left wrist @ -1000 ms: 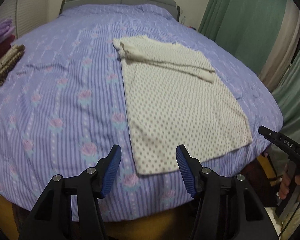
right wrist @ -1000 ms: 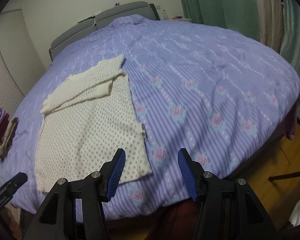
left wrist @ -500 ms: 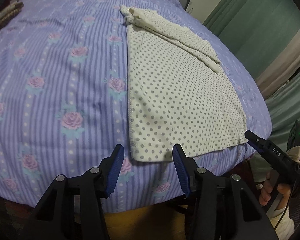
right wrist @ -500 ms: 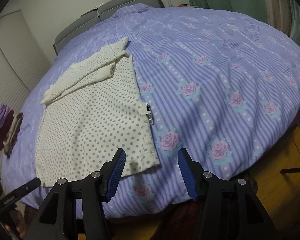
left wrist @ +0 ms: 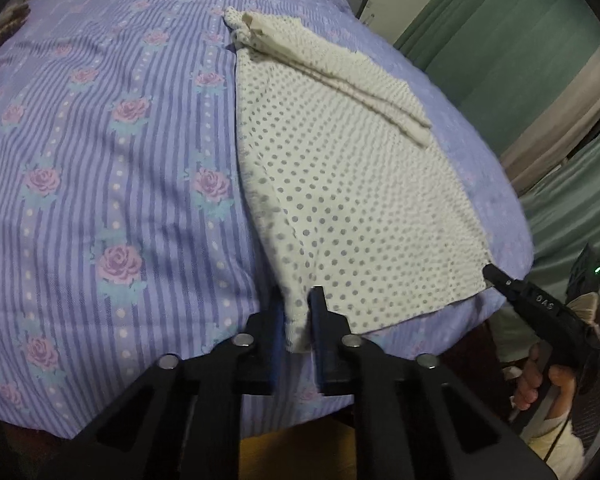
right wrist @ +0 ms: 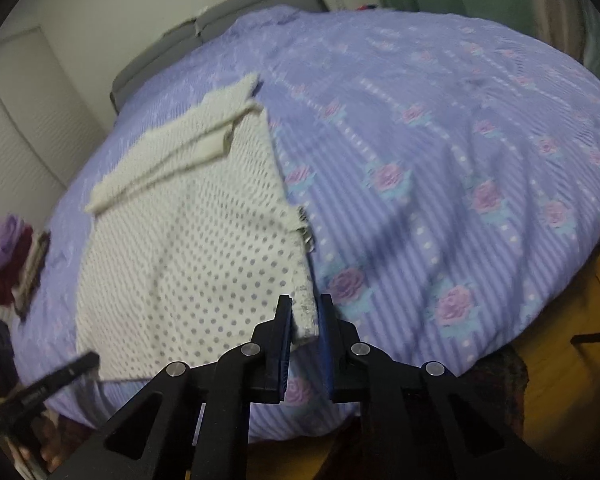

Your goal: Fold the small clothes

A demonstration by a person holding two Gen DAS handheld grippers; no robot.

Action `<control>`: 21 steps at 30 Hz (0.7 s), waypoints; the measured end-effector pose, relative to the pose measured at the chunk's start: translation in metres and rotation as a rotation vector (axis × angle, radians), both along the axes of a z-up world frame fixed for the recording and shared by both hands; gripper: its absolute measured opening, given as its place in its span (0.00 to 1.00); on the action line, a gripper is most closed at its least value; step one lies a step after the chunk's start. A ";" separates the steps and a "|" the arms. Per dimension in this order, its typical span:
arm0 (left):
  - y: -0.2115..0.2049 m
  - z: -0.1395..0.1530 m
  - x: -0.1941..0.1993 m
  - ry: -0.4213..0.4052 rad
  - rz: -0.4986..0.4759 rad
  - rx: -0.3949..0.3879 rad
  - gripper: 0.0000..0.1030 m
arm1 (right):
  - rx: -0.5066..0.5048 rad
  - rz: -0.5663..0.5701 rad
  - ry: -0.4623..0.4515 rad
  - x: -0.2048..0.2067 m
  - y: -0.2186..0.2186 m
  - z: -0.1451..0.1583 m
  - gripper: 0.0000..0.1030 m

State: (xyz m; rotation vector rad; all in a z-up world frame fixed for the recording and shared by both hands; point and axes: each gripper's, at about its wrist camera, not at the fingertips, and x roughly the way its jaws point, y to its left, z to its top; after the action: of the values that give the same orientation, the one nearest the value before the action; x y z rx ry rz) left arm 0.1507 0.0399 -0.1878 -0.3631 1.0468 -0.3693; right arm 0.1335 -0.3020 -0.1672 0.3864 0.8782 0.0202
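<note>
Jaws have just been closing: left gripper (left wrist: 298, 320) and right gripper (right wrist: 305, 322) are pinching near corners of the cream grey-dotted garment (left wrist: 340, 184).

Garment (left wrist: 352, 216): cream, grey polka dots, plain cream on the folded-over band at its far end. Bed cover (left wrist: 100, 160): lilac with darker purple stripes, pink roses on teal leaves, rows of white dots. Curtains (left wrist: 512, 52): green. Headboard (right wrist: 236, 12): grey. Tools: black frames, blue pads (right wrist: 325, 336). Floor (right wrist: 560, 392): amber wood.
</note>
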 end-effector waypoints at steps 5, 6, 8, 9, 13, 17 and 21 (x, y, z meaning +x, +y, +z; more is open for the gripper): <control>0.005 0.031 -0.016 -0.074 0.027 -0.034 0.11 | 0.064 -0.051 -0.061 -0.010 -0.013 0.016 0.10; 0.006 0.037 -0.018 -0.091 0.031 -0.035 0.11 | 0.070 -0.055 -0.077 -0.012 -0.014 0.020 0.10; 0.005 0.049 -0.020 -0.113 0.050 -0.033 0.11 | 0.086 -0.066 -0.109 -0.016 -0.014 0.032 0.10; 0.007 0.054 -0.018 -0.117 0.062 -0.034 0.11 | 0.102 -0.071 -0.121 -0.018 -0.015 0.037 0.10; 0.008 0.072 -0.007 -0.103 0.116 -0.055 0.11 | 0.216 -0.078 -0.163 -0.015 -0.020 0.052 0.10; 0.006 0.097 0.009 -0.129 0.146 -0.052 0.11 | 0.286 -0.080 -0.223 -0.003 -0.019 0.071 0.10; 0.014 0.119 0.032 -0.165 0.201 -0.064 0.11 | 0.322 -0.083 -0.294 0.018 -0.013 0.096 0.10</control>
State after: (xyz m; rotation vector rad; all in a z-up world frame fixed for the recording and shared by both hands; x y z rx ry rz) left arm 0.1826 0.0543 -0.0692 -0.4830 0.8305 -0.2477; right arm 0.1512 -0.3150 -0.0713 0.7023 0.5669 0.1399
